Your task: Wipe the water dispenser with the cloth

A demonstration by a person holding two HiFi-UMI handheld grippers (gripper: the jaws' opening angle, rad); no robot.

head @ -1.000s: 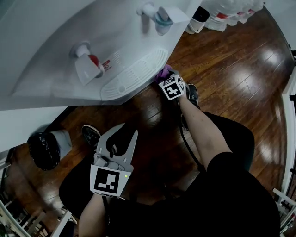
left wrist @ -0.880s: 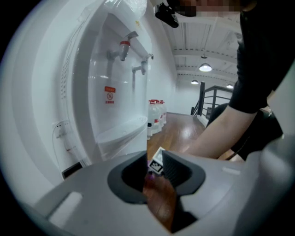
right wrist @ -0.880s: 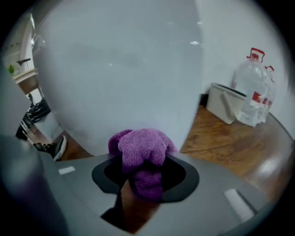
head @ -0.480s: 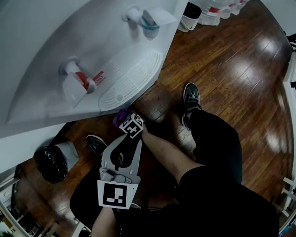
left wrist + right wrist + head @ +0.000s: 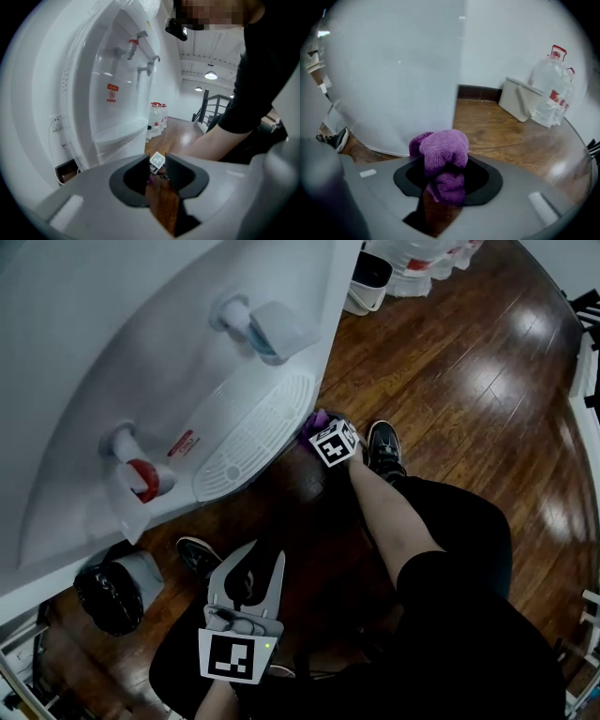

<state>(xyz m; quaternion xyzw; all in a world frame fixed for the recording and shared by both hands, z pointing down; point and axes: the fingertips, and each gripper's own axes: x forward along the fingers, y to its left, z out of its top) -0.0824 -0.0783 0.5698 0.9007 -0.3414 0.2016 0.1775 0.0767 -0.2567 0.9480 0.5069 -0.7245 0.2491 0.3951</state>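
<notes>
1. Water dispenser (image 5: 112,343) fills the upper left of the head view. Its white front, with a blue tap (image 5: 267,329), a red tap (image 5: 141,479) and the drip tray (image 5: 248,442), faces the person, so every surface to be wiped is within reach.
2. The cloth (image 5: 317,420), a purple one, sits at mid-frame by the right end of the drip tray. It is bunched into a wad, and the right gripper (image 5: 323,430) is clamped firmly on it.
3. In the right gripper view the wad (image 5: 440,150) bulges out past the jaws, probably so that fabric rather than plastic meets the white panel. It is near the cabinet's lower edge, but I cannot tell whether it touches.
4. The left gripper (image 5: 258,563) hangs at bottom centre, closed with nothing in it and well apart from the dispenser. It seems to be held back to leave the working arm room.
5. The wood floor (image 5: 450,381) shows beneath. Judging by the cloth's position, the lower front is being wiped.
</notes>
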